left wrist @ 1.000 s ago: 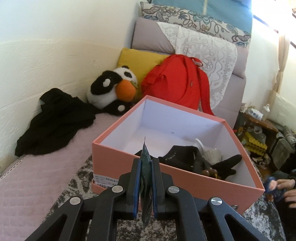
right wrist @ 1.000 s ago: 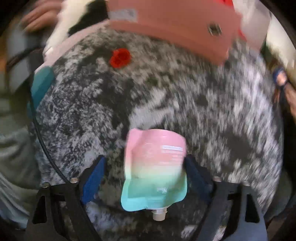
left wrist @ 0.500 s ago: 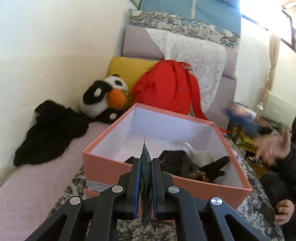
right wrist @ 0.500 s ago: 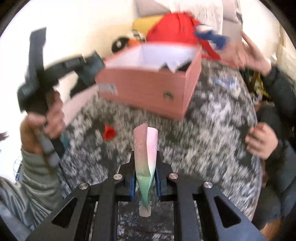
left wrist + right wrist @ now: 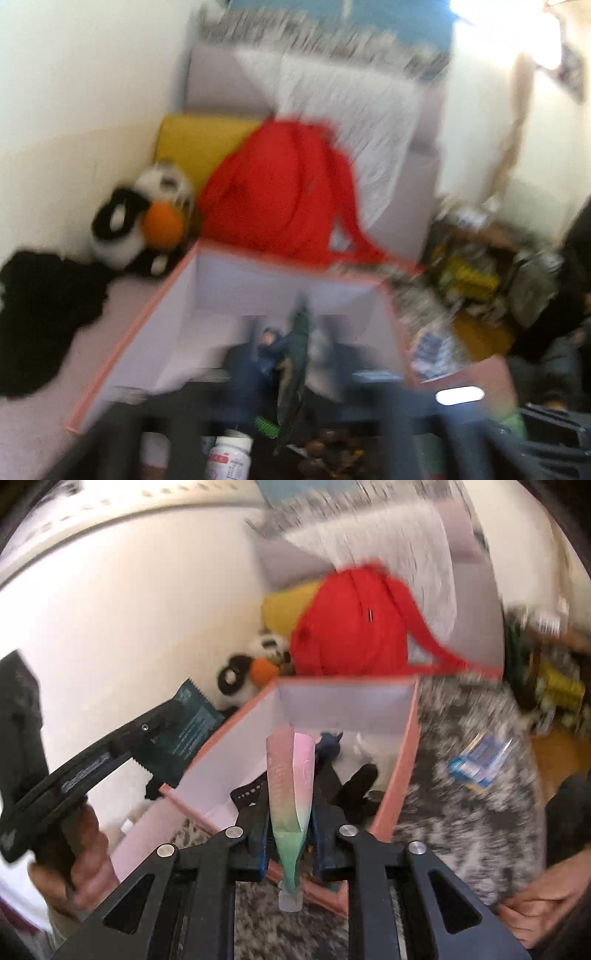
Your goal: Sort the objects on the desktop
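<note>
My right gripper [image 5: 290, 827] is shut on a pink-to-green pouch [image 5: 290, 786] and holds it over the near edge of the pink box [image 5: 400, 775]. My left gripper [image 5: 162, 734] shows in the right wrist view, shut on a dark green packet [image 5: 188, 731] at the box's left wall. In the blurred left wrist view the same packet [image 5: 297, 354] hangs over the open box [image 5: 122, 354]. The box holds black gloves [image 5: 354, 786], a blue toy [image 5: 330, 744] and a white bottle [image 5: 229, 456].
A red backpack [image 5: 354, 627], a penguin plush [image 5: 251, 668] and a yellow cushion [image 5: 203, 147] lie behind the box. A blue packet [image 5: 476, 760] lies on the speckled cloth [image 5: 461, 812] to the right. Another person's hand [image 5: 539, 901] is at the lower right.
Both grippers have moved forward to the box. The left packet now hangs over the box's inside; the right pouch has come from over the cloth to the box's near edge.
</note>
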A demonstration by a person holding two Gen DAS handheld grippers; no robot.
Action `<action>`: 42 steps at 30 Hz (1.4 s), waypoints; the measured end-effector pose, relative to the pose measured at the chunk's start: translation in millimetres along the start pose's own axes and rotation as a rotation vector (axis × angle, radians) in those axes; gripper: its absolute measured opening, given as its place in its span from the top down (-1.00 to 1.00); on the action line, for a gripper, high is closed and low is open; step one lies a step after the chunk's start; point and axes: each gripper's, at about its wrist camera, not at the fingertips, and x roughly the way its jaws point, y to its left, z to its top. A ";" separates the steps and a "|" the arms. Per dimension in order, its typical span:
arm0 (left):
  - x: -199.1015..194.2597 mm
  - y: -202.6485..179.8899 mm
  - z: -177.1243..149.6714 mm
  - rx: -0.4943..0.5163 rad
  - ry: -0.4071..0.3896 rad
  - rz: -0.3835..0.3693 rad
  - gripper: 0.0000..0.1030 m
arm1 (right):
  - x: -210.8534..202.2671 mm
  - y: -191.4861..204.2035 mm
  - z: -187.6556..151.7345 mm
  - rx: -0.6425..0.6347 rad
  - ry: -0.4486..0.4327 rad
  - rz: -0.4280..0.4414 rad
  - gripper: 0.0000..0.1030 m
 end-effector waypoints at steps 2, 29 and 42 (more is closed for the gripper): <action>23.0 7.6 -14.4 -0.045 0.065 0.051 -0.90 | 15.3 -12.9 -0.1 0.068 0.054 -0.026 -0.61; -10.5 -30.1 -94.8 0.106 -0.022 0.176 -0.92 | -33.5 -38.1 -165.7 -0.014 -0.023 -0.318 -0.96; -12.4 -35.3 -95.6 0.126 -0.032 0.173 -0.92 | -37.4 -31.6 -168.0 -0.041 -0.029 -0.331 -0.96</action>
